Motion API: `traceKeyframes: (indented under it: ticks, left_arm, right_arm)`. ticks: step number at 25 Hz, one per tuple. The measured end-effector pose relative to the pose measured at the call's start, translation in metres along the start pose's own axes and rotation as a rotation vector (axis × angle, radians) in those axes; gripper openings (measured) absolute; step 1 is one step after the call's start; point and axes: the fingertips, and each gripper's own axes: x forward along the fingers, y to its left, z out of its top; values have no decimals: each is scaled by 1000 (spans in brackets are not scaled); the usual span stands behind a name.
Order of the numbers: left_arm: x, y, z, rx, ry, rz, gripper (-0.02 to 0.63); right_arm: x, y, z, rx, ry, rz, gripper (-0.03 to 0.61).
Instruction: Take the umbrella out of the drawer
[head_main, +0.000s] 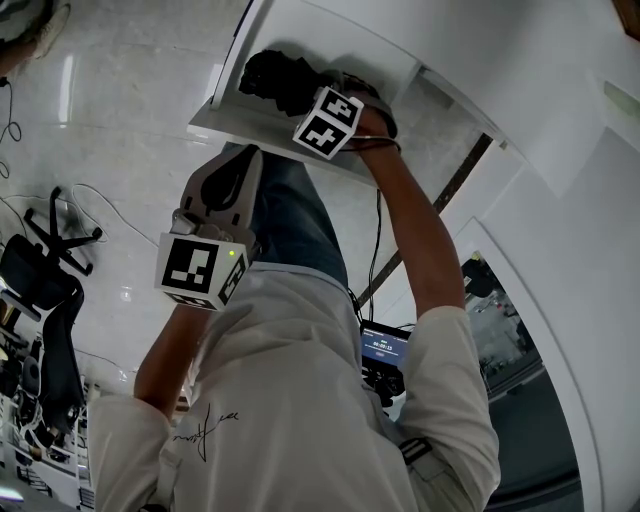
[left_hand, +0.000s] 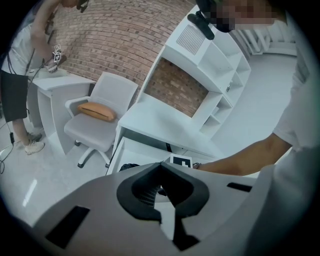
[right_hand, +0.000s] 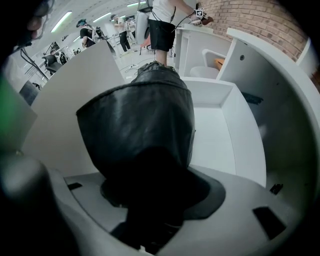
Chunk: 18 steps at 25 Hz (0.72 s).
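Closest to me, the left gripper (head_main: 243, 158) hangs by my jeans-clad leg, its tongs brought together at the tips with nothing between them; in the left gripper view they point toward the desk.

Beyond it, my right arm reaches down into the open white drawer (head_main: 262, 132). The right gripper (head_main: 285, 85) points straight down there, and its tongs are clamped on the black folded umbrella in its dark, slightly shiny fabric sleeve (right_hand: 142, 120). The right gripper view shows the sleeve filling the space between the tongs and rising out of them. Below it lies the drawer's pale floor, and I cannot tell whether the umbrella's far end touches that floor.

The drawer belongs to a white desk with a shelf unit on top (left_hand: 165, 122). Left of the desk stands a white office chair (left_hand: 95, 132) with a flat orange cushion (left_hand: 97, 111) on its seat. Behind both runs a red brick wall (left_hand: 115, 35).
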Motion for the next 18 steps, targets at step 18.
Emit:
traceKeyframes:
  ticks: [18]
  left_arm:
    - [-8, -10, 3, 7, -18, -3, 17]
  right_arm:
    - [-27, 3, 3, -3, -26, -29, 235]
